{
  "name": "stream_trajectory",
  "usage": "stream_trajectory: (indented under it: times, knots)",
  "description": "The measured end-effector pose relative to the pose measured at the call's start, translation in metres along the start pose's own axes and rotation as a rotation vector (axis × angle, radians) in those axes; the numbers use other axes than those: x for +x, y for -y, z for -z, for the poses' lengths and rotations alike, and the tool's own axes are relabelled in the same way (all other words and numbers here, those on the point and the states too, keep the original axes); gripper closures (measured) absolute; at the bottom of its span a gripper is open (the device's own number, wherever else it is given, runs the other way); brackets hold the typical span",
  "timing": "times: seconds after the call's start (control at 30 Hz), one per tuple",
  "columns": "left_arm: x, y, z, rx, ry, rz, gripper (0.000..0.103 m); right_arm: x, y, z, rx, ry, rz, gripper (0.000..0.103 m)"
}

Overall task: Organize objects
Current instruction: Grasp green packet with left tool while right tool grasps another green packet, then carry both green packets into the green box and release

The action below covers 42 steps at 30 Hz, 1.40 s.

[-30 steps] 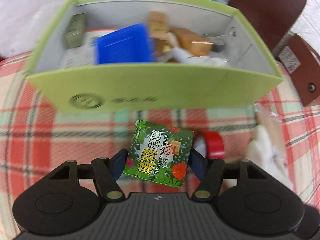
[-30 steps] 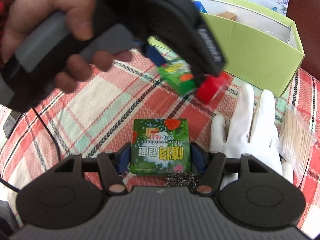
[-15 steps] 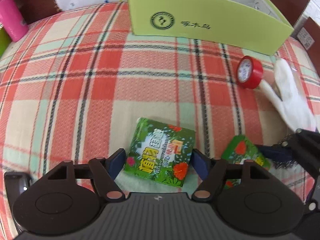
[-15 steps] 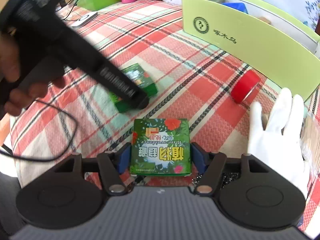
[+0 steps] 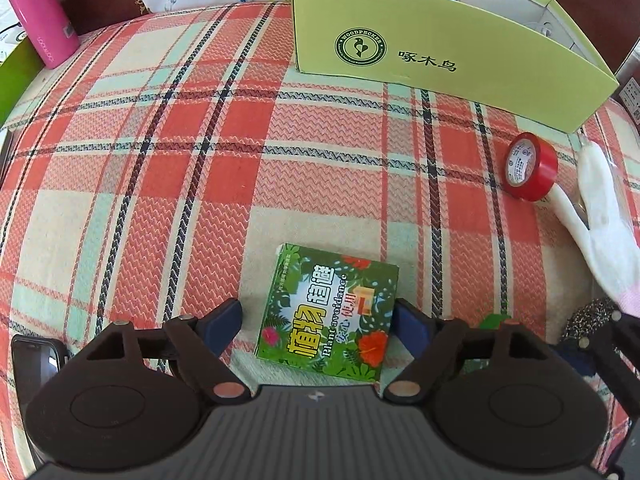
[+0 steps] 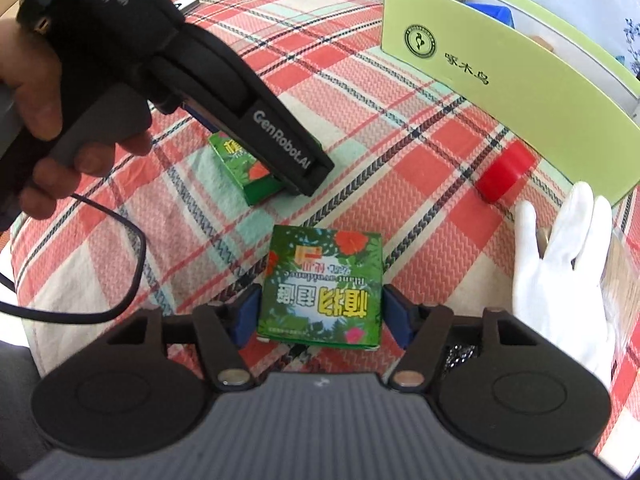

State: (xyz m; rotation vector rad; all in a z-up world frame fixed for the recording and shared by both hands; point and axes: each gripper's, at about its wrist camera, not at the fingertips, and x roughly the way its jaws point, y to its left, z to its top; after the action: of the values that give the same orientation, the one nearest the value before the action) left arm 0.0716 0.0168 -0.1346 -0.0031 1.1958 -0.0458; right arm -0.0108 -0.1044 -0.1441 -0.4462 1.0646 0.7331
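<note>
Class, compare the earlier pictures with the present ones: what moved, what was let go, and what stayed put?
The left tool carried its green box away from the lime-green storage box, set it on the plaid cloth, and its jaws are opening, pads clear of it. The right tool kept its grip on the second green box. Red tape roll and white glove stayed.

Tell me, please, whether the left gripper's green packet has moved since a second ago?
Yes. The green packet went from just in front of the light green box to well short of it, lying on the plaid cloth between the opening fingers.
</note>
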Motion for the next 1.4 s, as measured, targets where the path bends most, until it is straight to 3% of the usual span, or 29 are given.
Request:
stream_trajectory:
  times: [0.1, 0.17, 0.4, 0.9, 1.17, 1.4]
  knots:
    - [-0.006, 0.002, 0.005, 0.011, 0.009, 0.012, 0.033, -0.002, -0.003, 0.002, 0.019, -0.017, -0.004, 0.041]
    - [-0.007, 0.0, 0.005, 0.011, 0.003, 0.019, 0.036, -0.006, -0.005, 0.005, 0.043, -0.025, -0.009, 0.041]
    - [-0.023, -0.005, 0.01, -0.014, 0.015, 0.056, 0.037, -0.029, -0.006, 0.014, 0.127, 0.004, -0.01, 0.041]
    - [-0.101, 0.019, -0.028, 0.016, 0.219, 0.177, 0.037, -0.097, 0.042, 0.004, 0.341, 0.211, 0.05, 0.041]
    - [-0.129, 0.04, -0.059, 0.04, 0.298, 0.246, 0.037, -0.12, 0.074, -0.015, 0.336, 0.284, 0.108, 0.041]
    - [-0.137, 0.044, -0.097, 0.029, 0.35, 0.253, 0.037, -0.127, 0.104, -0.049, 0.308, 0.332, 0.151, 0.041]
